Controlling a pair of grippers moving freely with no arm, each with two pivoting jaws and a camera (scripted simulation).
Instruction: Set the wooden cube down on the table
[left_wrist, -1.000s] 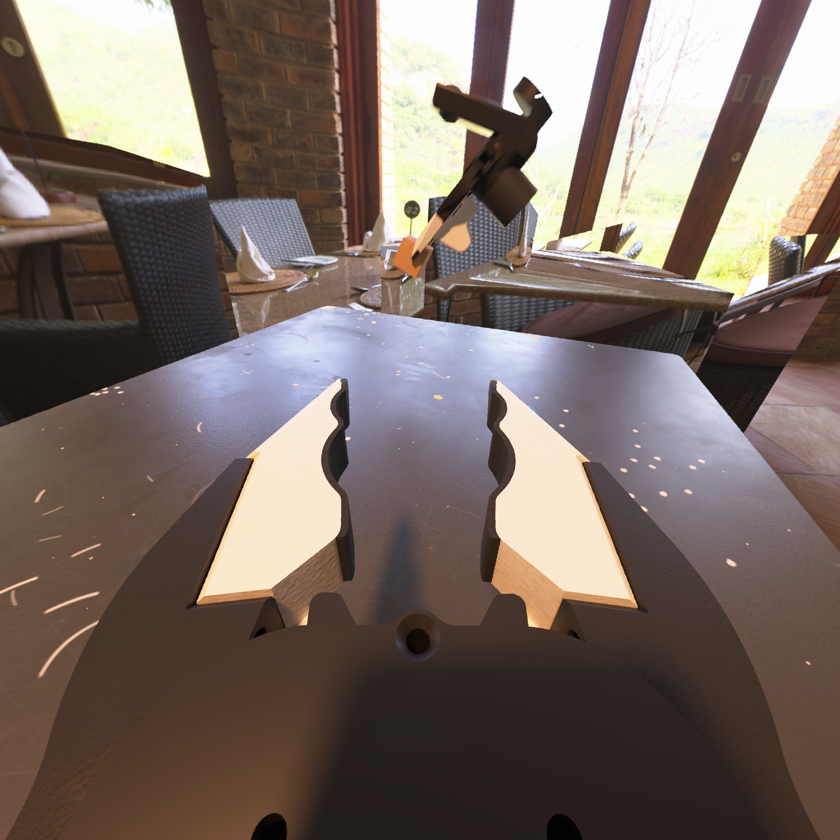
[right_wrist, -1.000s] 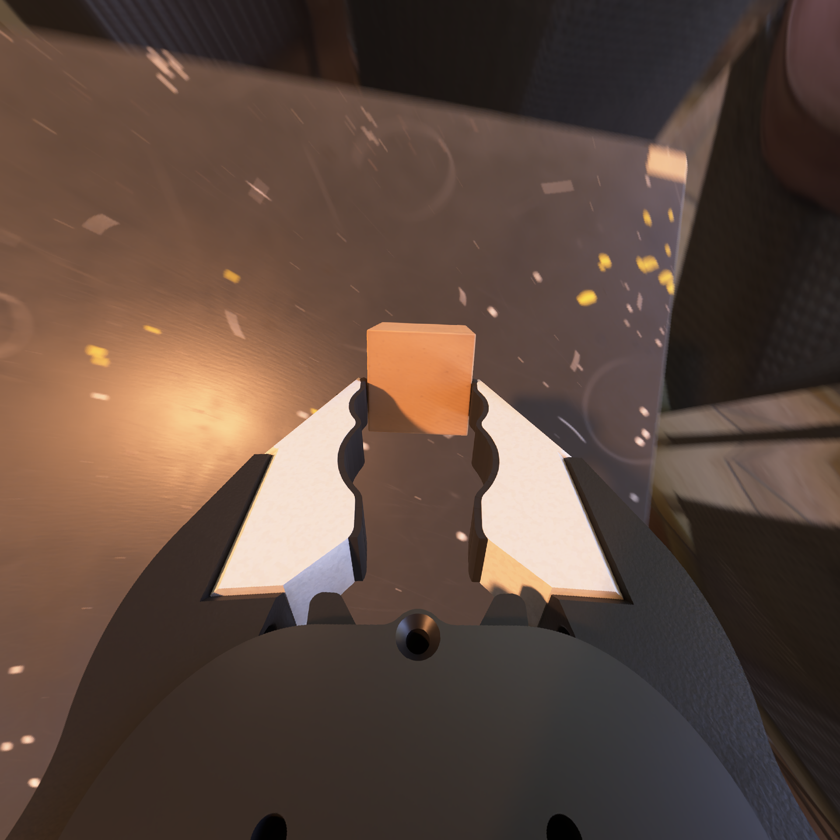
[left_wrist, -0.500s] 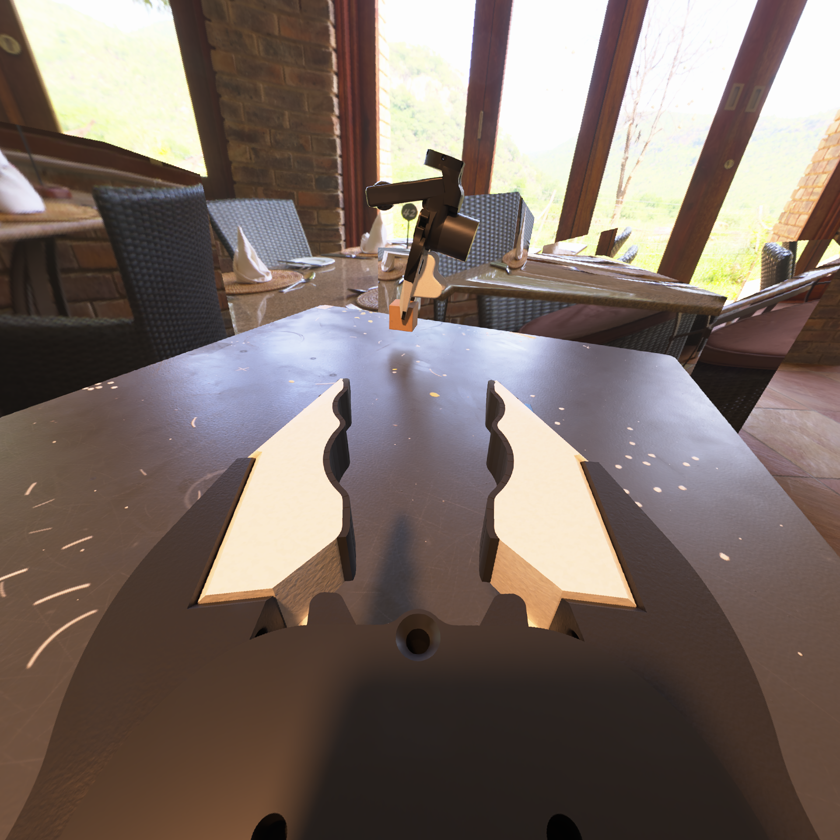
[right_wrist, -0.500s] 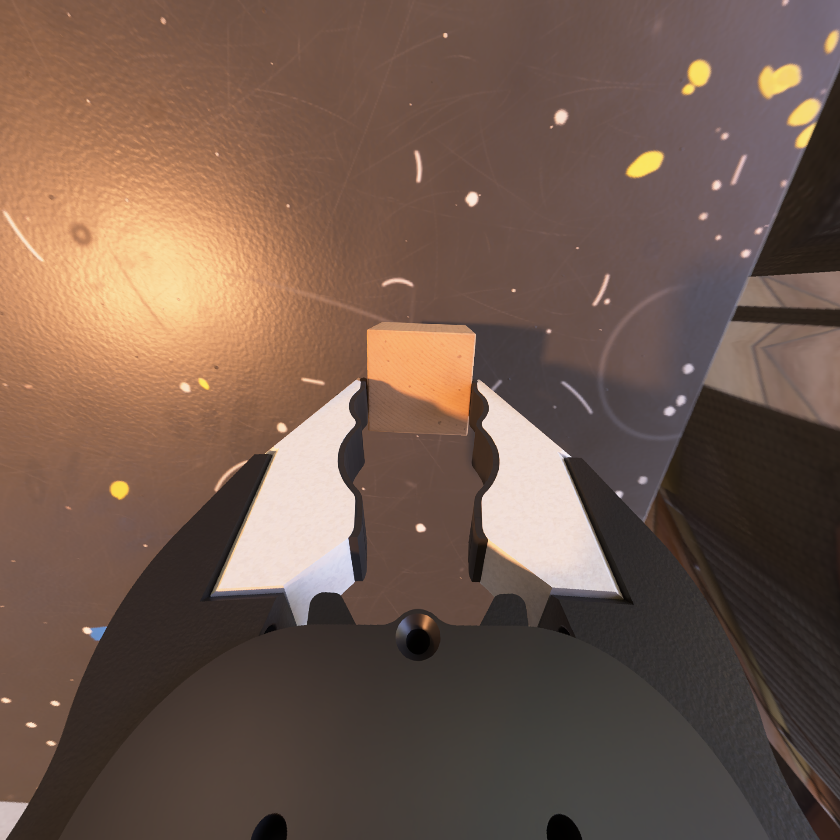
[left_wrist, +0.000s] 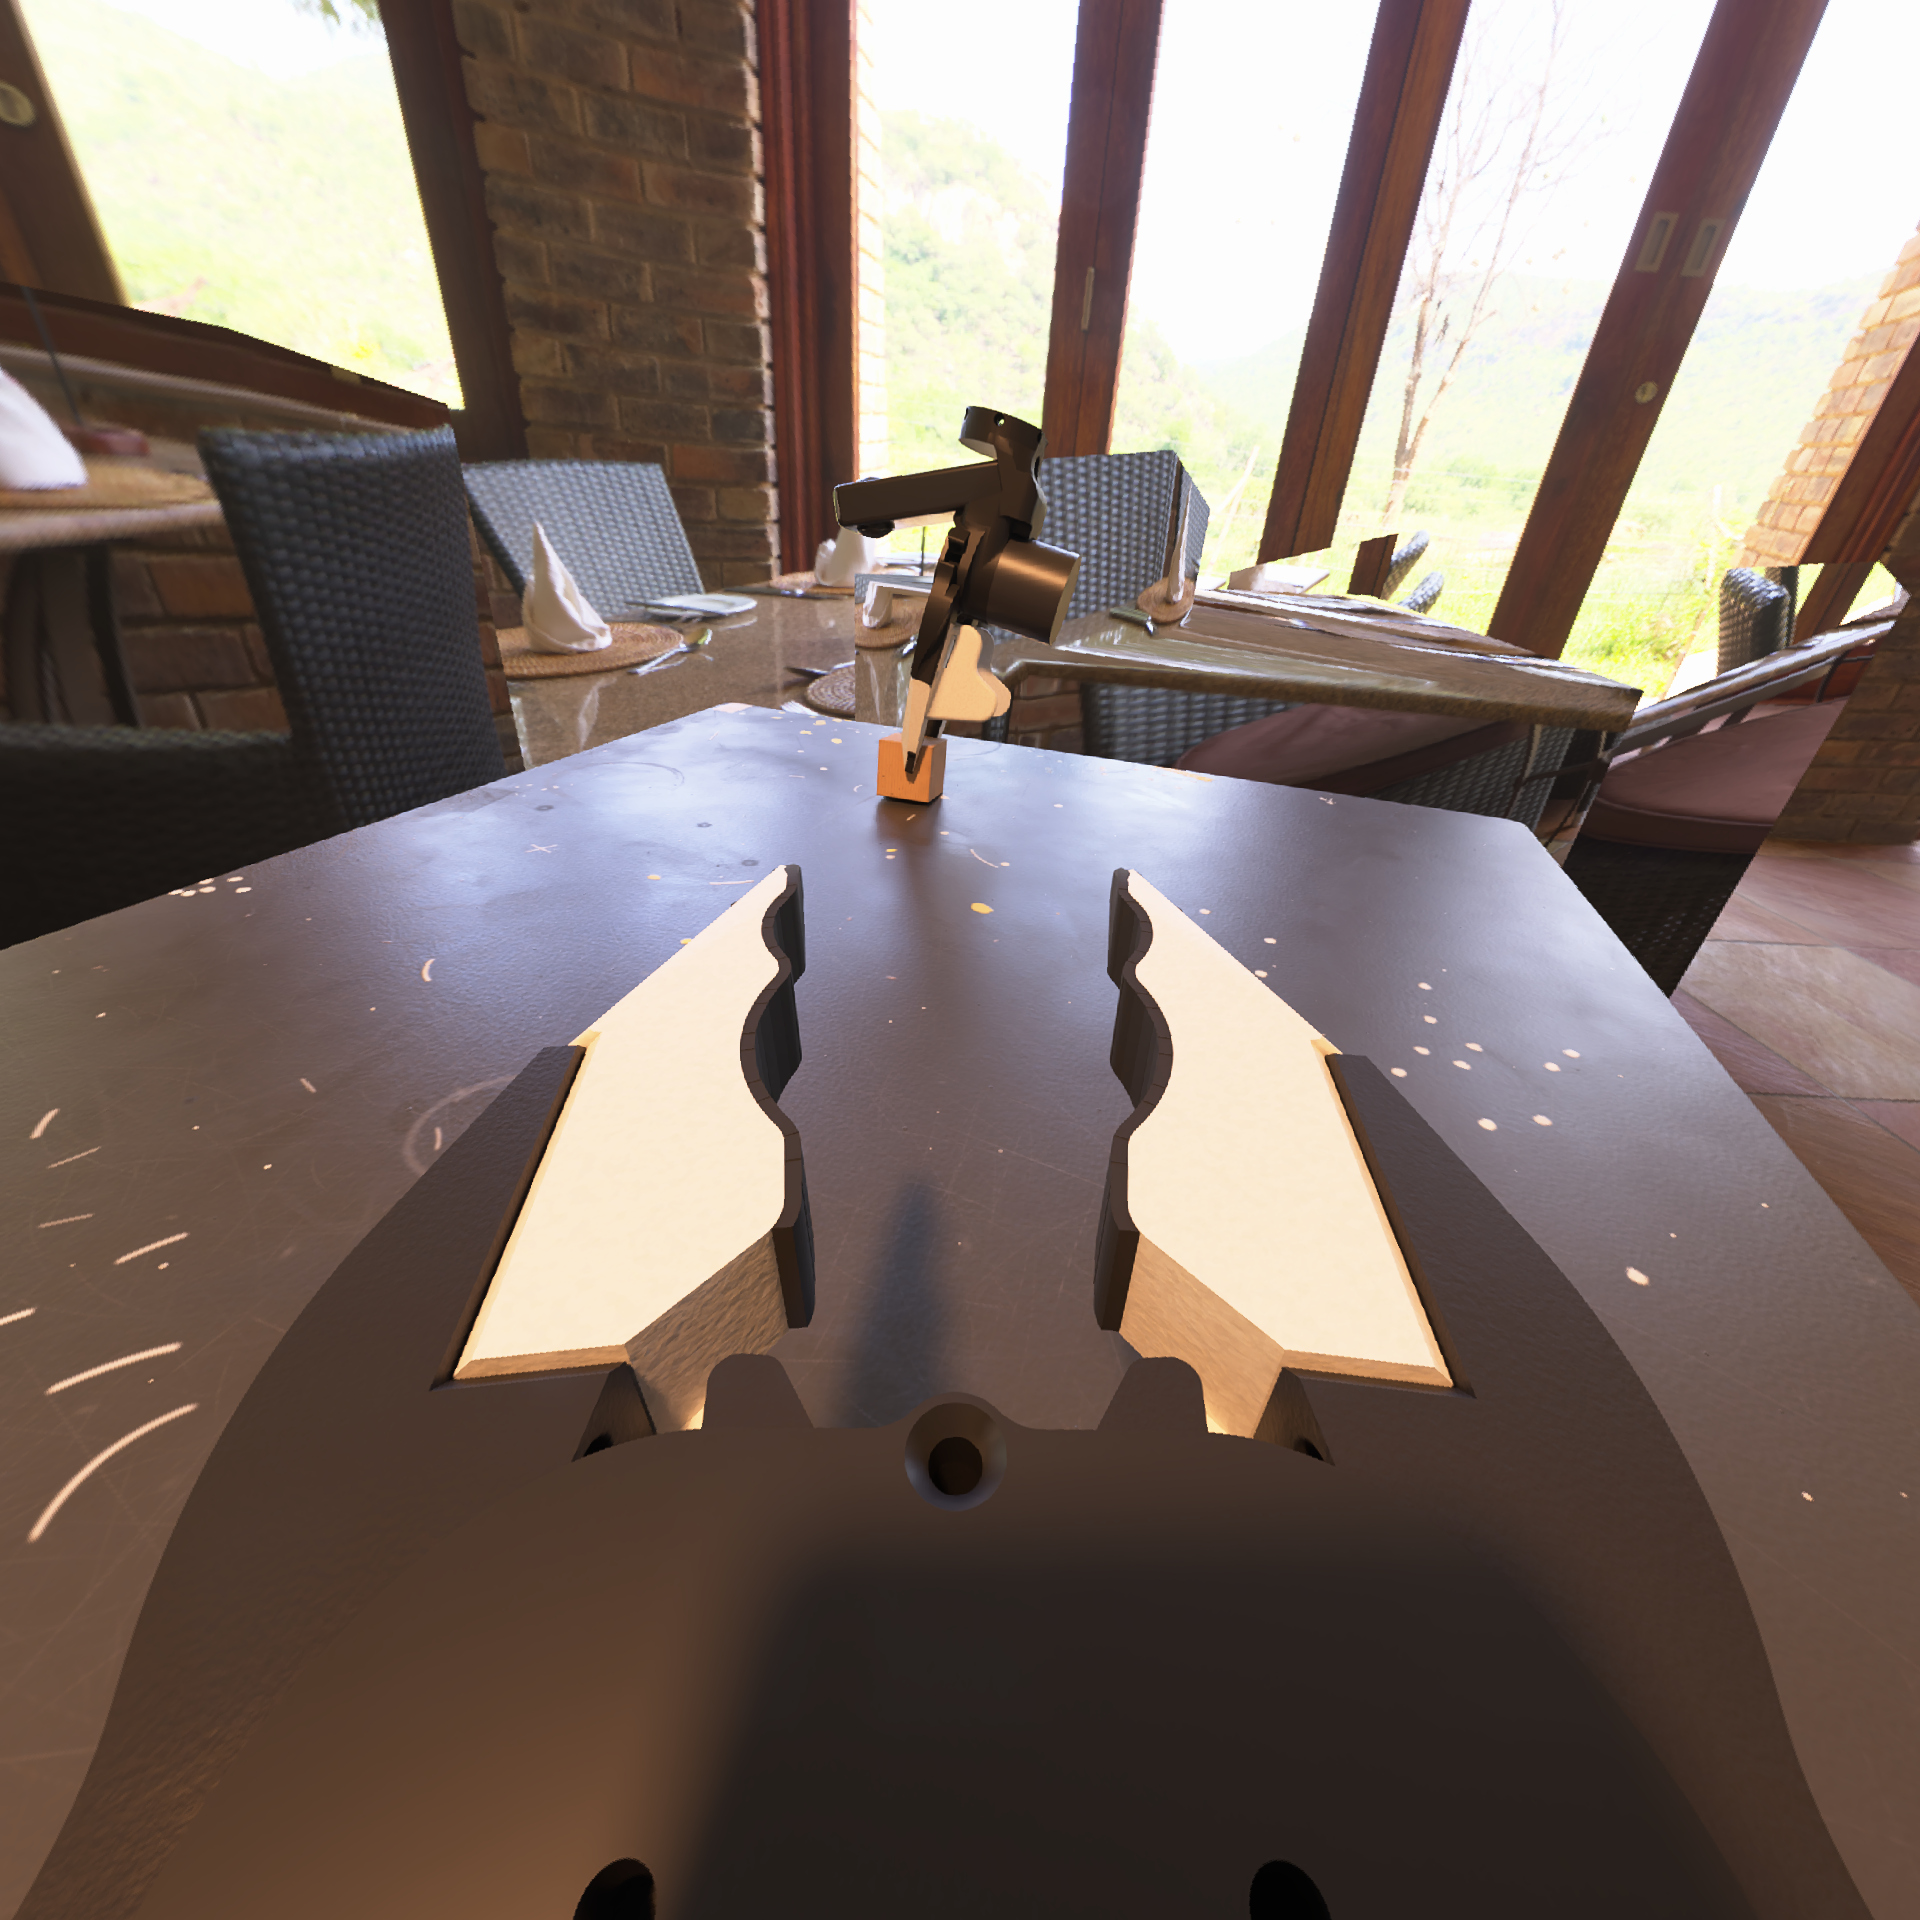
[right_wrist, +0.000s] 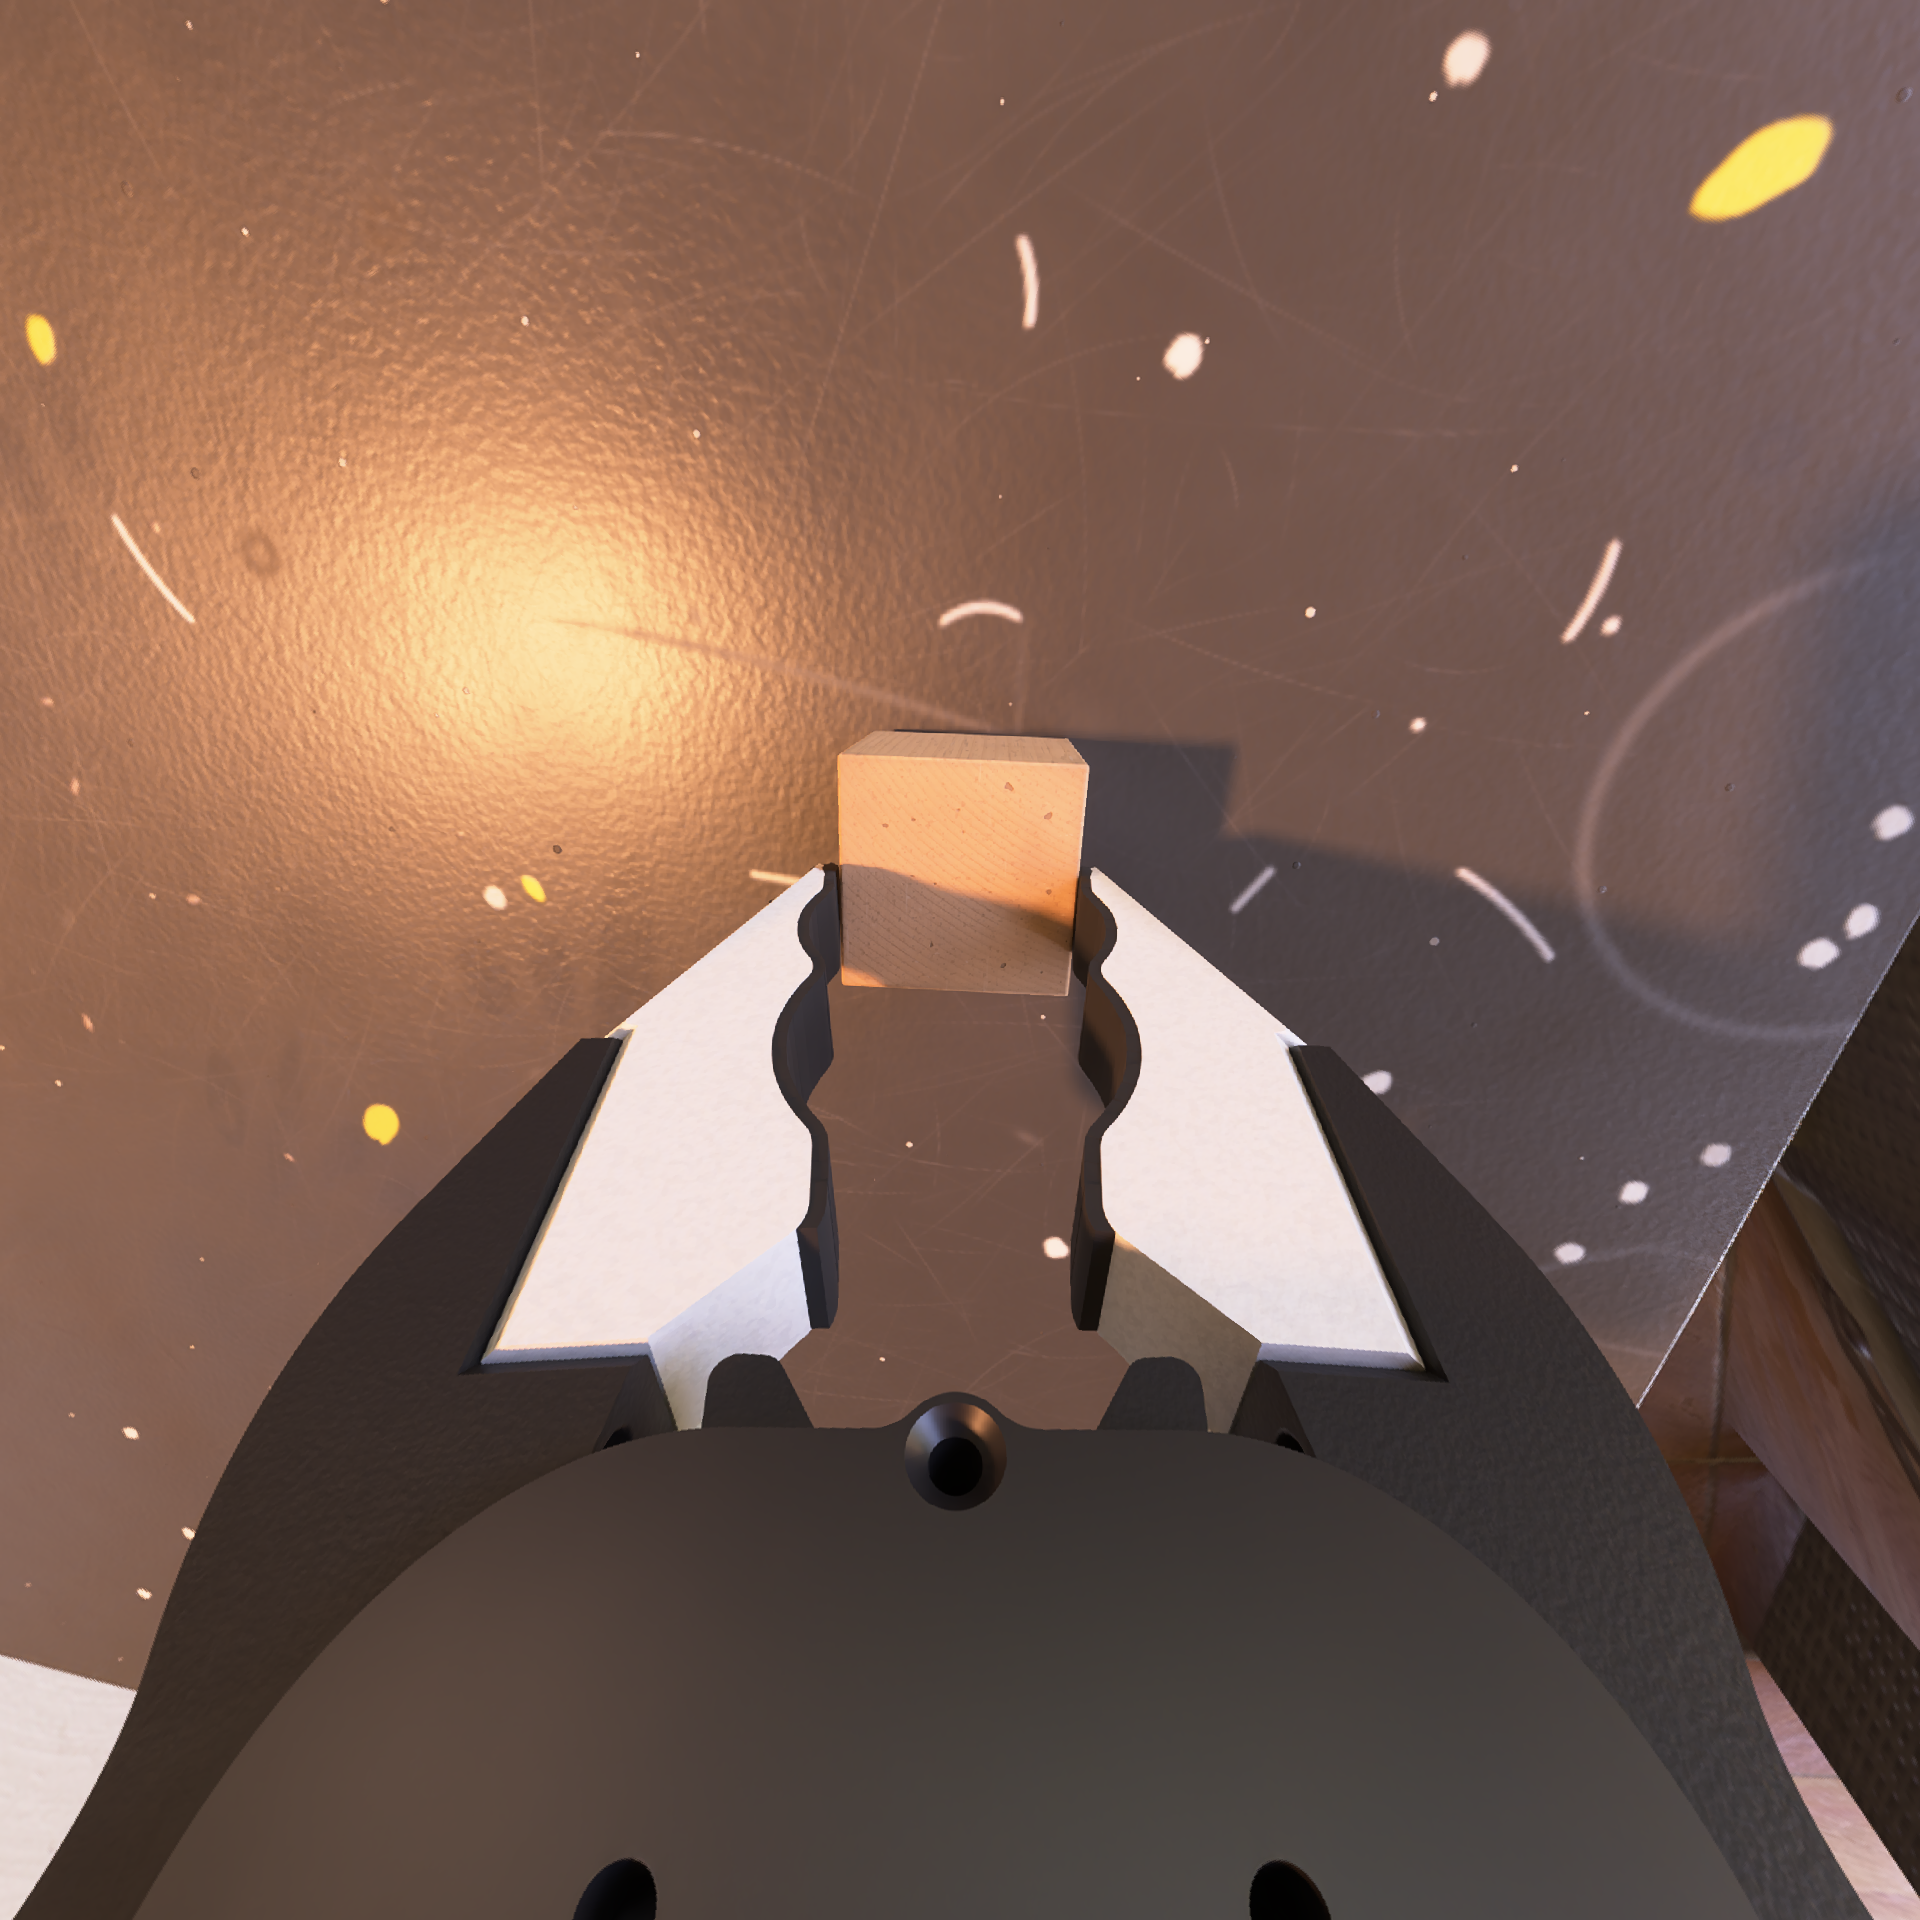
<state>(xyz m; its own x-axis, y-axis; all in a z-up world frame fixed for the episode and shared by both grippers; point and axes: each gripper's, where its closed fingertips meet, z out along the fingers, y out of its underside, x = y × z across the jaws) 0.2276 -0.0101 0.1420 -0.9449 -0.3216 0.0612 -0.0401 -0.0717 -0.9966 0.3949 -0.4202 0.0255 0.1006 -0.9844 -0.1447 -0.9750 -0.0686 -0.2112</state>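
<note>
Since a second ago the right gripper (left_wrist: 914, 764) dropped from high above the far table edge down to the surface, carrying the wooden cube (left_wrist: 910, 770) with it; half a second ago the cube was clearly off the table, now its underside looks level with the table (left_wrist: 312, 1039) at the far middle, but contact can't be confirmed. Left gripper (left_wrist: 956, 914) barely changed, hovering low over the near half, fingers spread wide with nothing between them.

Right wrist view: right gripper (right_wrist: 956, 925) is clamped on the cube (right_wrist: 961, 852), fingertips pressed to its two side faces, front half of the cube sticking out past the tips. Cube shadow falls to the right on the tabletop (right_wrist: 416, 416). Tabletop is dark, scratched, flecked with white and yellow specks and curved marks. Nothing else lies on it near the cube.

Around: table's right edge is close by, with floor (right_wrist: 1704, 1455) below. Behind the table, in the left wrist view, a wicker chair (left_wrist: 343, 613) at left, a second wicker chair (left_wrist: 582, 520) further back, a brick pillar (left_wrist: 634, 260), wooden window frames (left_wrist: 1351, 260), and a laid dining table (left_wrist: 665, 665) with a folded napkin (left_wrist: 561, 603).

Hidden: cube's bottom face and its far side; lower part of the right gripper's fingers overlaps the cube in the left view. Background place settings are too small to sort out.

Count: one cube, two grippers.
</note>
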